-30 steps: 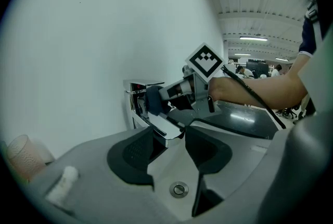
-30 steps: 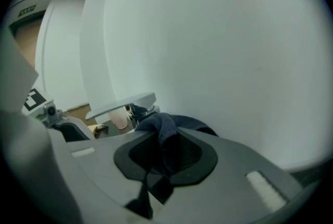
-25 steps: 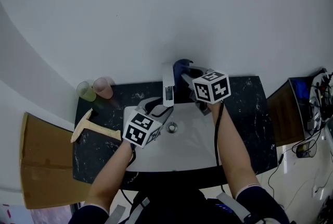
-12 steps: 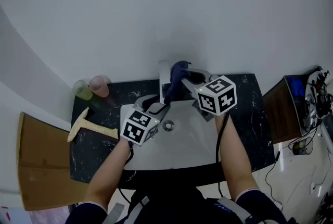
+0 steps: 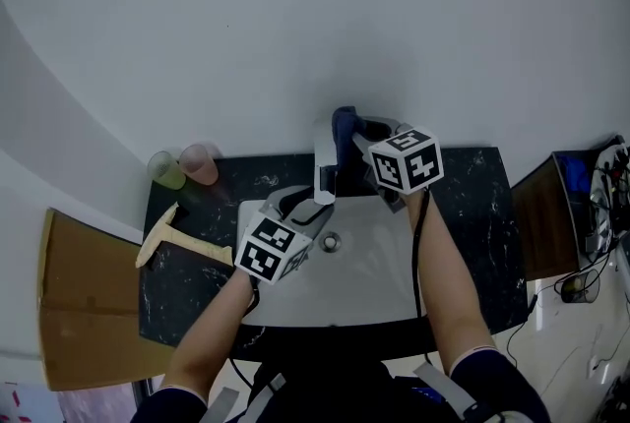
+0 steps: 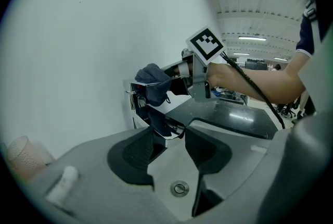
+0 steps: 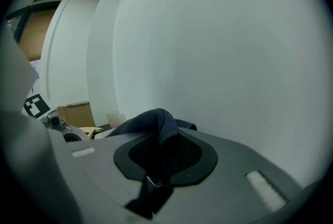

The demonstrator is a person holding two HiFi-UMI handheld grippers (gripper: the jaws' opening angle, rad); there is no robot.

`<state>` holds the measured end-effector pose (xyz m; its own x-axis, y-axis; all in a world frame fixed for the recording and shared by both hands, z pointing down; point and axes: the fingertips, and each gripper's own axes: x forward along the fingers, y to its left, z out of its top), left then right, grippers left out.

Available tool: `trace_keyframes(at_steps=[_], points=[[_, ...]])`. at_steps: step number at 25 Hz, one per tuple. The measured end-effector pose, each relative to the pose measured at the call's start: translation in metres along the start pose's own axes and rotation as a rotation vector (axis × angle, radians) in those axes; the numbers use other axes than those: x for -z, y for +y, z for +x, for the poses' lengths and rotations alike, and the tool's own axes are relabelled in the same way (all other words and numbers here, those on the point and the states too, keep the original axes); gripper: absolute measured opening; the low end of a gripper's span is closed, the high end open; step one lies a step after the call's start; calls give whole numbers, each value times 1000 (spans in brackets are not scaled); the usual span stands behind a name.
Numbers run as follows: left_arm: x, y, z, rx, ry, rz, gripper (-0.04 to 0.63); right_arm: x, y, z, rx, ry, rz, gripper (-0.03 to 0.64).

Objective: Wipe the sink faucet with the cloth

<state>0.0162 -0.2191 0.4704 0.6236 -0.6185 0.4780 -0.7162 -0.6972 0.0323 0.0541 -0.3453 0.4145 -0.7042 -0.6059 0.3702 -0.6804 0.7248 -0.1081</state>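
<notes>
A chrome faucet (image 5: pixel 322 160) stands at the back of a white sink (image 5: pixel 369 288). My right gripper (image 5: pixel 362 134) is shut on a dark blue cloth (image 5: pixel 344 124), pressed against the faucet's top right side near the wall. In the right gripper view the cloth (image 7: pixel 156 121) bulges up between the jaws of that gripper (image 7: pixel 164 158). My left gripper (image 5: pixel 313 207) reaches in from the lower left. In its own view the left gripper (image 6: pixel 169 139) has its pads against both sides of the spout's end (image 6: pixel 166 126). The cloth (image 6: pixel 152 82) drapes over the faucet body there.
Dark marble counter (image 5: pixel 472 214) surrounds the sink, with its drain (image 5: pixel 330 240) below the spout. A green cup (image 5: pixel 165 171), a pink cup (image 5: pixel 200 164) and a wooden T-shaped tool (image 5: pixel 172 239) sit at left. Cardboard (image 5: pixel 79 303) lies beyond the left edge; a cabled desk (image 5: pixel 566 214) stands at right.
The right gripper slid the cloth down over the faucet toward the spout, then came back up to the top by the wall. The left gripper stayed on the spout.
</notes>
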Motion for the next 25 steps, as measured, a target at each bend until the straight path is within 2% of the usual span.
trace_keyframes(at_steps=[8, 17, 20, 23, 25], points=[[1, -1, -1, 3, -4, 1, 198, 56, -16, 27, 1, 139, 62, 58], [1, -1, -1, 3, 1, 0, 198, 118, -19, 47, 17, 346, 18, 58], [0, 0, 0, 2, 0, -2, 198, 117, -17, 46, -3, 307, 67, 57], [1, 0, 0, 2, 0, -1, 198, 98, -14, 39, -34, 201, 118, 57], [1, 0, 0, 2, 1, -1, 198, 78, -12, 31, -34, 132, 107, 57]])
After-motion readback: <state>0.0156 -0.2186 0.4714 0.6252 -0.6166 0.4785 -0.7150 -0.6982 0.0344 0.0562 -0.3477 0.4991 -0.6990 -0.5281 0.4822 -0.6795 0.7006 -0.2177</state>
